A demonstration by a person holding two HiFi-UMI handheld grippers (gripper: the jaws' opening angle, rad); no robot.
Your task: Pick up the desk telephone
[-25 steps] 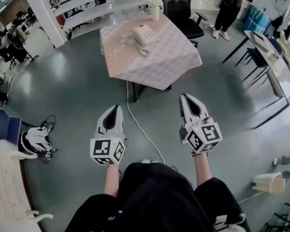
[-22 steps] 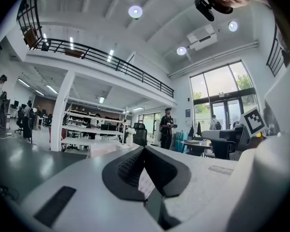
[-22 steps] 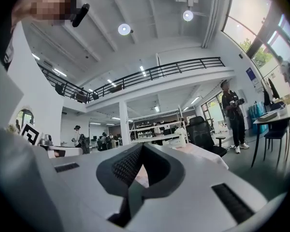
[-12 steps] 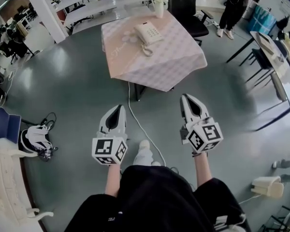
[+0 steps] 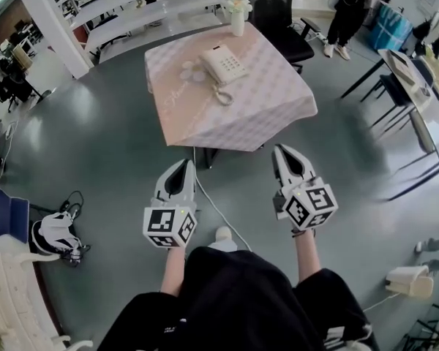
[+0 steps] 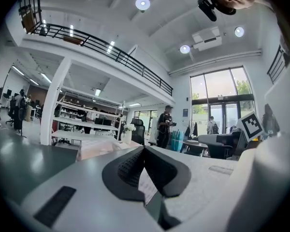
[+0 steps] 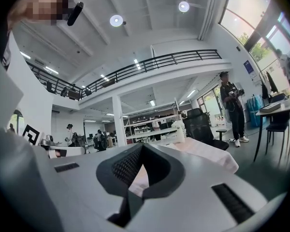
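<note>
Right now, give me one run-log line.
phase: pre-grasp | left gripper: shut, empty | right gripper: shut, empty | desk telephone: on table, untouched | both grippers short of table

Closed left gripper [image 6: 144, 148] pointing across a tall hall

The gripper is aiming level, its dark jaws pressing together at the tips with nothing between them. Beyond them a table [image 6: 97, 146] is standing under a pale pink cloth, with a white vase of flowers [image 6: 127, 136] sitting at its far edge and a black office chair [image 6: 138, 129] behind. A person in dark clothes [image 6: 164, 126] is standing near tall windows [image 6: 222, 98].
</note>
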